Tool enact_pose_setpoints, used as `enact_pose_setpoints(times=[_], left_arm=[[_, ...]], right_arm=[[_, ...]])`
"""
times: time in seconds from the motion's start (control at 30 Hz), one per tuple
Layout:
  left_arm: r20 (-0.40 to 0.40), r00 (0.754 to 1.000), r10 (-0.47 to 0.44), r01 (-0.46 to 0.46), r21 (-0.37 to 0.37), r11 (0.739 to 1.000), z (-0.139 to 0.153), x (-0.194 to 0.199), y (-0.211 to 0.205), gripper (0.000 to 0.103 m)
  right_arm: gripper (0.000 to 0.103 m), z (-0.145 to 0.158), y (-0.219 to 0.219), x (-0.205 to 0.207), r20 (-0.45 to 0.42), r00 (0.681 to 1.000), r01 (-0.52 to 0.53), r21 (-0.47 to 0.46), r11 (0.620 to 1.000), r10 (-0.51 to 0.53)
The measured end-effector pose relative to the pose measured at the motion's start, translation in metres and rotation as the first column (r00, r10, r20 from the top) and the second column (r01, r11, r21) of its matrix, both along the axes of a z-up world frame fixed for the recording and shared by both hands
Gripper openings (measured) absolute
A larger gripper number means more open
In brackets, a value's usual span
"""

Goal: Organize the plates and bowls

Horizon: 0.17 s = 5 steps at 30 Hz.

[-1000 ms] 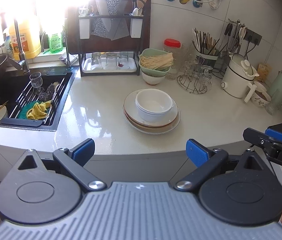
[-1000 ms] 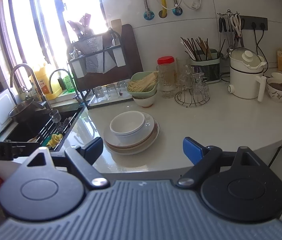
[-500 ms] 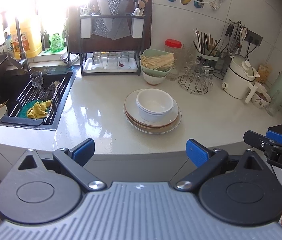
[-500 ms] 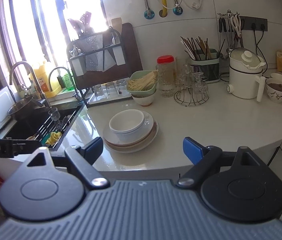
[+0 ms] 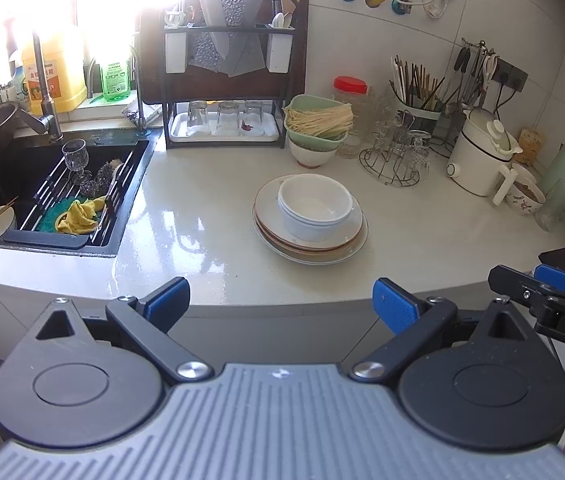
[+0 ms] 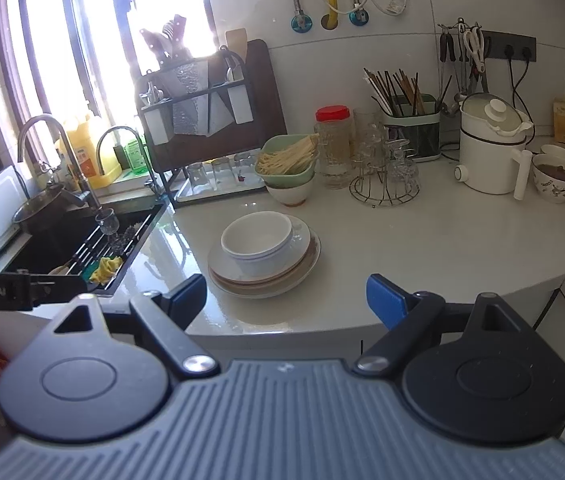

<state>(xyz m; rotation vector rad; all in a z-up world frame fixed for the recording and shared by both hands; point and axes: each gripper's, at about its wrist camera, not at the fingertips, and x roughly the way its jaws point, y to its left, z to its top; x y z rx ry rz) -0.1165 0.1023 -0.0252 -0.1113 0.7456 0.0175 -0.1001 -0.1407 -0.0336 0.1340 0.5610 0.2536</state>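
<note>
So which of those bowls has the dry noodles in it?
The green bowl by the red-lidded jar, perched on a white bowl. The stacked bowls on the plates look empty.

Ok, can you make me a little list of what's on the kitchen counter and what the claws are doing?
bowls: white bowls nested, sitting on the plates
plates: stack of plates in the middle of the counter
behind them: green bowl of noodles on another bowl
sink: at the left, with a yellow cloth
left claw: open, empty
right claw: open, empty
</note>
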Motion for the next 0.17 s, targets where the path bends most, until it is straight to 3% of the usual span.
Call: enact_pose_setpoints(times=[0.17], left_arm=[[-0.002, 1.0, -0.006, 0.006, 0.002, 1.0, -0.0019, -0.0013, 0.0033, 0.1]], right_arm=[[0.088, -0.0012, 0.0015, -0.0001, -0.009, 1.0, 0.002, 0.015, 1.0, -0.002]])
